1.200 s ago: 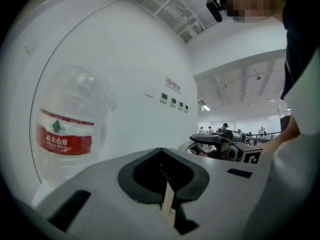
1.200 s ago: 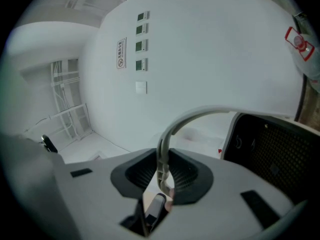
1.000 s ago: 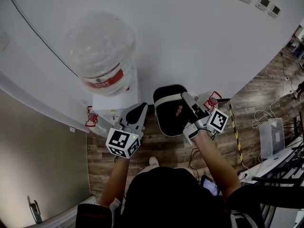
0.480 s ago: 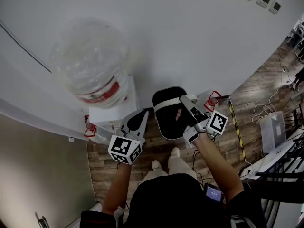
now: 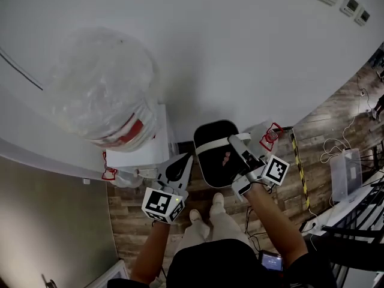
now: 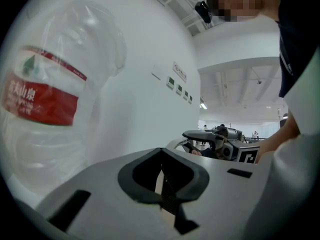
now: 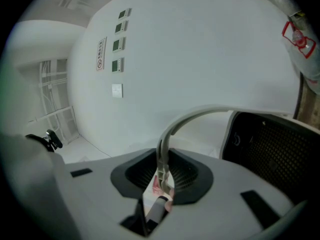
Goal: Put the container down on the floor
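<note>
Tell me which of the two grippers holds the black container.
The right gripper: its jaws clamp the pale handle of the container. The left gripper holds nothing.

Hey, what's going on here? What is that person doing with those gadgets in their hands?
A person stands by a water dispenser with a hand-held claw in each hand. The right claw is clamped on the grey handle of a black container, carrying it over the wooden floor. The left claw is shut and empty, just beside the container. Whether the container touches the floor cannot be told from above.
</note>
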Available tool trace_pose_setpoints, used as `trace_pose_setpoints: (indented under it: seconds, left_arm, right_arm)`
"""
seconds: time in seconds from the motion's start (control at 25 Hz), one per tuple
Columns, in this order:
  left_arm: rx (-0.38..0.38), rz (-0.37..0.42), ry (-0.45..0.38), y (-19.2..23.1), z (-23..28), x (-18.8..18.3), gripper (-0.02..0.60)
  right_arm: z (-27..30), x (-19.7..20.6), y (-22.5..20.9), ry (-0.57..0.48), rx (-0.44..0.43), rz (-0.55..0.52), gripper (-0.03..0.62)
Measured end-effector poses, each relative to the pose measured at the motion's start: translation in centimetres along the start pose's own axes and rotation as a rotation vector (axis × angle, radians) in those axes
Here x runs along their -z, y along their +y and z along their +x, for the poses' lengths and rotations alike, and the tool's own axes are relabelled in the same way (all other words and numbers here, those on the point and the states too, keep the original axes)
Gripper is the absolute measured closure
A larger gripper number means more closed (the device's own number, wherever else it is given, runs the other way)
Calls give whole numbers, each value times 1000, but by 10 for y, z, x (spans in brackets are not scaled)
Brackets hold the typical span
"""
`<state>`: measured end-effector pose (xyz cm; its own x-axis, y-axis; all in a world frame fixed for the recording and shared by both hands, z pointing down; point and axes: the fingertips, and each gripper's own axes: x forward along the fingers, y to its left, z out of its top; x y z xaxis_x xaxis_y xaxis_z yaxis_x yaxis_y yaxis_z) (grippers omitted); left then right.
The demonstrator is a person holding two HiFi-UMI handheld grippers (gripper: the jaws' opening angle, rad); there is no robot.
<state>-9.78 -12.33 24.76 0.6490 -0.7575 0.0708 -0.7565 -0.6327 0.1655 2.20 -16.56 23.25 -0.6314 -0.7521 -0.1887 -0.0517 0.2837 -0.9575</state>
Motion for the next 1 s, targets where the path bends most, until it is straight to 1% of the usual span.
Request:
trace_pose_setpoints:
  seconds: [0.12, 0.2, 0.28, 0.4, 0.48, 0.64, 0.72, 0.8, 1.0]
  left_arm:
    - [2, -11, -7, 2, 9, 10, 563]
    - [3, -33, -16, 4, 14, 20, 564]
    - [3, -55, -22, 6, 18, 31, 563]
    - [-1, -66, -30, 8, 25, 44, 563]
    - [-5, -62, -35, 7, 29, 54, 564]
    - [-23, -12, -46, -5, 32, 63, 563]
    - [-34, -28, -59, -3, 35, 71, 563]
    - [-50, -44, -64, 7, 38, 89, 563]
    - [-76, -48, -39, 19, 44, 124, 563]
  right_arm:
    - [6, -4, -12, 12, -7, -2, 508]
    - [10, -6, -21, 20, -12, 0, 508]
    - [13, -7, -31, 28, -12, 8, 508]
    - [15, -6, -49, 30, -5, 28, 508]
    - [13, -5, -60, 26, -2, 39, 508]
    - [3, -4, -71, 25, -2, 36, 508]
    - [2, -4, -81, 20, -1, 37, 508]
    - [4, -3, -98, 15, 9, 44, 508]
    - [2, -2, -132, 5, 21, 50, 508]
